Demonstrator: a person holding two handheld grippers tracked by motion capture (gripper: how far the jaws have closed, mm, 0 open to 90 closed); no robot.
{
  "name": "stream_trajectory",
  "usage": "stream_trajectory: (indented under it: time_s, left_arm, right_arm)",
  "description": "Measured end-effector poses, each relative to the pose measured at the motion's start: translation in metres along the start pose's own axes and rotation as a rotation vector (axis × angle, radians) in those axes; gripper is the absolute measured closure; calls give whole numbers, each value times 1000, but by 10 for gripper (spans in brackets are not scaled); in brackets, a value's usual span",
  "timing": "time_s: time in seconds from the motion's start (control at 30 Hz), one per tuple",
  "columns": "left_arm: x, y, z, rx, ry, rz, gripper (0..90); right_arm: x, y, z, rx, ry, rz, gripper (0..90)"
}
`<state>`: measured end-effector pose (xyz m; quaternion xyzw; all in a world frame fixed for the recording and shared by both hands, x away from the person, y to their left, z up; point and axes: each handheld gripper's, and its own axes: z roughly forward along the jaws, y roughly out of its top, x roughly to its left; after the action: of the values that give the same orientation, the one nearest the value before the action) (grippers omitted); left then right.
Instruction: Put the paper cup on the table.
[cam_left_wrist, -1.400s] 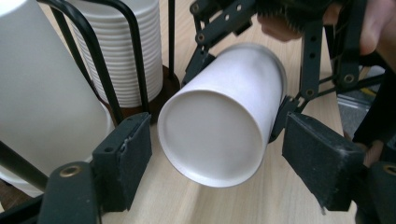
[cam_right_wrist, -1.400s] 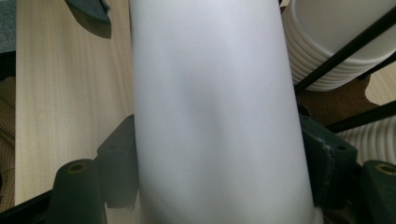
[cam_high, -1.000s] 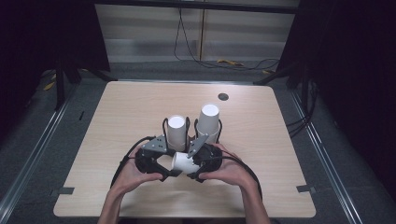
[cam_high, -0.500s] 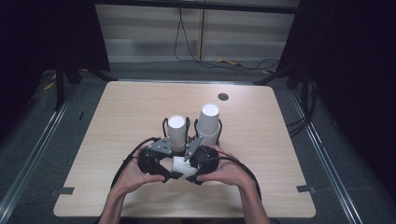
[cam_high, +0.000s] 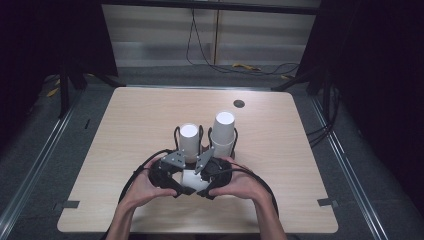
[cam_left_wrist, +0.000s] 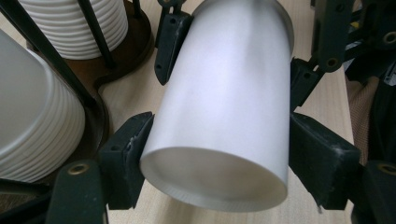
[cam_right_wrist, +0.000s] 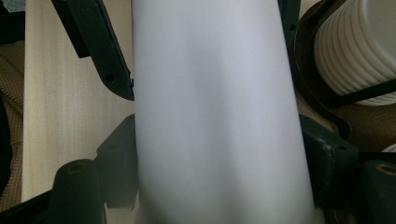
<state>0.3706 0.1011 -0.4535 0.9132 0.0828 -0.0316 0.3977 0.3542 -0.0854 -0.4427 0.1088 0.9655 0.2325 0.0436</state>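
Note:
A single white paper cup (cam_high: 192, 181) lies on its side between both grippers, just above the table's near half. My left gripper (cam_left_wrist: 212, 154) has just been closing its jaws, and both pads now press the cup's (cam_left_wrist: 219, 102) sides near its rim. My right gripper (cam_right_wrist: 219, 154) comes from the opposite end, shut on the same cup (cam_right_wrist: 215, 107). Its jaws appear in the left gripper view farther up the cup. A hand holds each gripper, the left gripper (cam_high: 176, 181) and the right gripper (cam_high: 206, 181) facing each other.
Two stacks of white cups stand upside down in black wire holders just beyond the grippers, a shorter stack (cam_high: 189, 140) at left and a taller stack (cam_high: 223, 131) at right. A small dark disc (cam_high: 239, 103) sits on the wooden table (cam_high: 125, 125) far right.
The two grippers have drawn closer together around the lying cup. The left jaws have closed in onto the cup's sides. The stacks have not moved.

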Motion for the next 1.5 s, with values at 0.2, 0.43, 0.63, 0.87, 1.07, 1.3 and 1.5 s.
stream_trajectory:
  time_s: [0.2,0.43,0.63,0.87,1.07,1.3,1.5]
  left_arm:
    - [0,0,-1,-7,-15,17,277]
    - [-1,-1,-3,-32,-39,14,332]
    - [-2,0,-3,-12,-13,17,340]
    - [-4,-1,-7,-37,-5,8,339]
    - [-7,-1,-10,-52,17,6,338]
    - [-7,-3,-12,-66,15,-6,337]
    - [-11,-2,-15,-81,46,-14,337]
  right_arm:
    - [0,0,-1,-13,12,-6,259]
    - [-2,-2,1,-28,11,-15,223]
    - [-2,-6,2,-62,2,6,176]
    - [-4,-12,-3,-96,-11,41,145]
    - [-5,-19,-6,-112,-14,64,154]
    - [-5,-26,-3,-127,-7,90,153]
    - [-6,-33,-3,-134,-16,115,154]
